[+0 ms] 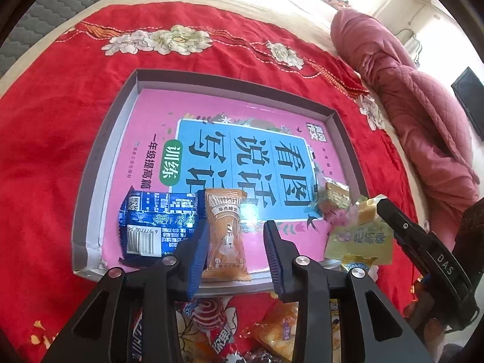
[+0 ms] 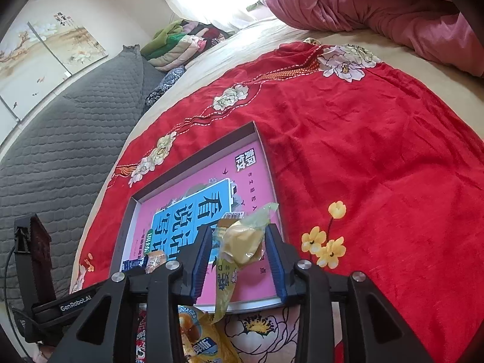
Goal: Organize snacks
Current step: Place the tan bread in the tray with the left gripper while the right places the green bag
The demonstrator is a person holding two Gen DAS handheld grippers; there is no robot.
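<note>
A shallow grey-rimmed box (image 1: pixel 99 163) with a pink book cover as its floor lies on a red flowered cloth (image 1: pixel 45 151). In it lie a blue packet (image 1: pixel 157 224), an orange packet (image 1: pixel 225 236) and a clear-wrapped cake (image 1: pixel 332 196). My left gripper (image 1: pixel 236 242) is open, its pads either side of the orange packet, which lies flat. My right gripper (image 2: pixel 239 260) is open around a yellow-green packet (image 2: pixel 242 242) holding a yellow cake. That packet rests at the box's near right corner (image 1: pixel 360 239), draped over the rim.
Loose snacks lie on the cloth just before the box: a red packet (image 1: pixel 217 326), an orange one (image 1: pixel 278 332), a yellow one (image 2: pixel 199 332). A pink quilt (image 2: pixel 378 0) is heaped at the far right. A grey quilted cover (image 2: pixel 60 151) lies left.
</note>
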